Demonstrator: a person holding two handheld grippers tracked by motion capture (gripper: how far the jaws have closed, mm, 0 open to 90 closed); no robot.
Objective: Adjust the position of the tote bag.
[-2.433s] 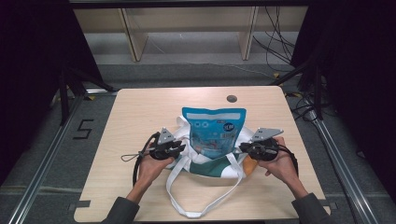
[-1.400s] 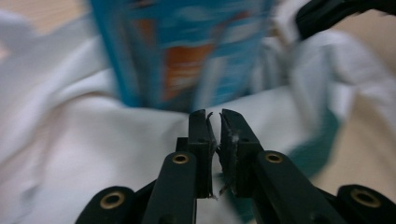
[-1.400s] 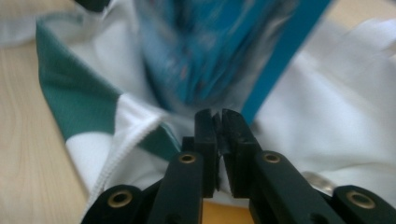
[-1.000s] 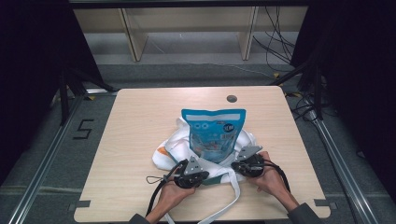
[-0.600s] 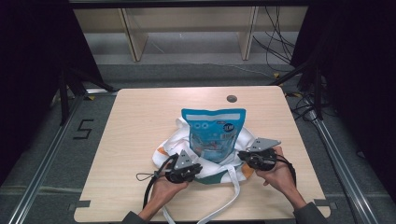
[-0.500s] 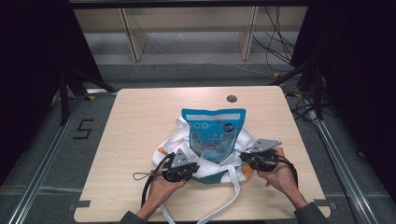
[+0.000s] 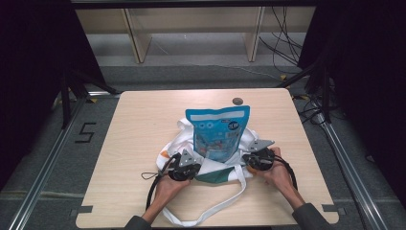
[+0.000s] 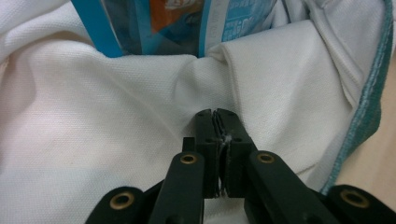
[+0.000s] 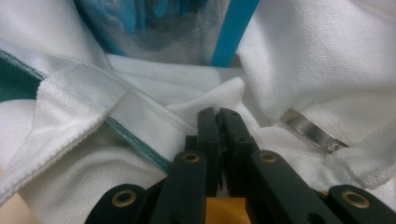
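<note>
A blue snack pouch [image 7: 218, 132] stands in a white cloth bag [image 7: 174, 143] with teal trim at the middle of the table. My left gripper [image 7: 197, 164] is at the bag's left side. Its jaws have just closed and are now shut, with a sliver of white cloth [image 8: 140, 140] pinched between the pads. My right gripper [image 7: 245, 160] is at the bag's right side. Its jaws have just closed too, and the tips [image 9: 217, 112] press against a fold of the bag [image 9: 140, 107]; I see no cloth between the pads. The pouch [image 8: 154, 23] [image 9: 187, 28] rises just beyond both jaw pairs.
The bag's white strap [image 7: 225, 206] loops toward the front edge of the wooden table [image 7: 143, 120]. A small dark disc [image 7: 237, 101] lies behind the pouch. A silvery strip [image 9: 310, 130] lies on the cloth. Open shelving [image 7: 191, 28] stands beyond the table.
Both grippers have moved away from the front edge and a little apart, up to the bag's two sides. In the last half second the right one came back in toward the pouch.
</note>
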